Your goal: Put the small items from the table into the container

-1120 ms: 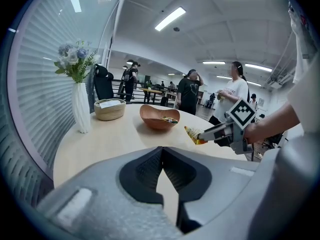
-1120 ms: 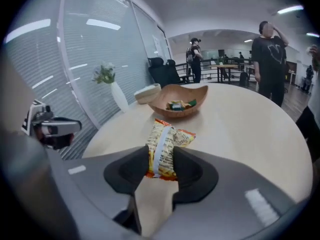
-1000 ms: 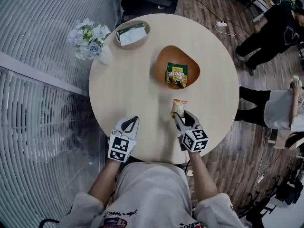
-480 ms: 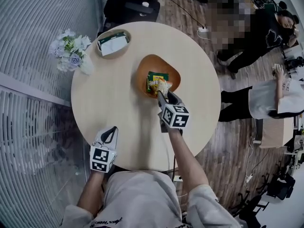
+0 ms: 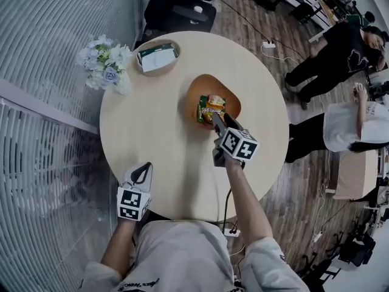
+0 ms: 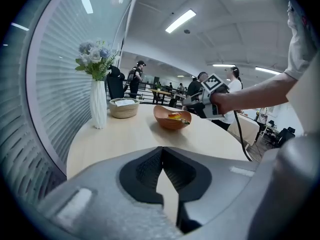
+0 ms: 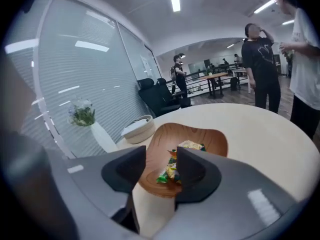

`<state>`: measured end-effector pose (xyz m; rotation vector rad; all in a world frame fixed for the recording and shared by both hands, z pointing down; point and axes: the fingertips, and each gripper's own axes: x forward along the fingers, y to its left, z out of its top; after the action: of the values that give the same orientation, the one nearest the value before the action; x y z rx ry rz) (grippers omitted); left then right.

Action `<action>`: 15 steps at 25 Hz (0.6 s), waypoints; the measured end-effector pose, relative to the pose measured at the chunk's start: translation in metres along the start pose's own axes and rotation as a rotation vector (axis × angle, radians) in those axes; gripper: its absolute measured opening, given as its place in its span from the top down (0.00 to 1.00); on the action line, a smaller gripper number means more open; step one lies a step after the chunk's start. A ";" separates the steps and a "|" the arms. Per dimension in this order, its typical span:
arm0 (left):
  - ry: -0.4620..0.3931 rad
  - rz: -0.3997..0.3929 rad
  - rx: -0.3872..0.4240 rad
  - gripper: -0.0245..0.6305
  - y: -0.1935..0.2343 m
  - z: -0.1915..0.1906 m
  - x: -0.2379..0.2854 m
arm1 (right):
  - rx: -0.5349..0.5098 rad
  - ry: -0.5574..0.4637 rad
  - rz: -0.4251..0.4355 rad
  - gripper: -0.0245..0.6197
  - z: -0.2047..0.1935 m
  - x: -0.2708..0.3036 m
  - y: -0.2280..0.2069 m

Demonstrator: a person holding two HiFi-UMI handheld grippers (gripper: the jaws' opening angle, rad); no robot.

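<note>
Barely visible green packet (image 5: 200, 110) in bowl (image 5: 205, 85)

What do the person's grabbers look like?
Left gripper and right gripper are grey, with black padded jaws and a white cube of black square markers. A black cable hangs from the right one, whose jaws are opening, empty. Sleeves are pale.

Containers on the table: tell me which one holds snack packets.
The orange wooden bowl mid-table, packets inside; the woven basket beside the flowers has none.
</note>
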<state>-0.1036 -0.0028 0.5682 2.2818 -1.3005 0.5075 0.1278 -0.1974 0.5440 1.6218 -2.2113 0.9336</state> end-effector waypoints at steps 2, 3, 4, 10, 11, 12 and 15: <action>-0.011 -0.009 0.006 0.97 -0.001 0.002 0.006 | 0.024 -0.018 0.066 0.74 -0.001 -0.022 0.015; -0.013 -0.013 0.012 0.97 -0.001 0.002 0.008 | 0.052 -0.030 0.097 0.80 -0.003 -0.035 0.022; -0.014 -0.017 0.020 0.97 -0.001 0.003 0.009 | 0.094 -0.047 0.127 0.84 -0.006 -0.048 0.029; -0.040 -0.026 0.071 0.97 -0.009 0.021 0.000 | 0.294 -0.134 0.271 0.97 -0.037 -0.122 0.076; -0.047 -0.029 0.078 0.97 -0.012 0.024 -0.002 | 0.286 -0.128 0.265 0.97 -0.048 -0.133 0.083; -0.053 -0.033 0.085 0.97 -0.015 0.027 -0.004 | 0.265 -0.118 0.248 0.97 -0.060 -0.143 0.089; -0.068 -0.051 0.106 0.97 -0.029 0.032 -0.008 | 0.212 -0.086 0.192 0.96 -0.095 -0.168 0.105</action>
<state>-0.0799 -0.0024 0.5312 2.4330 -1.2710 0.4961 0.0744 0.0085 0.4899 1.5826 -2.4328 1.2074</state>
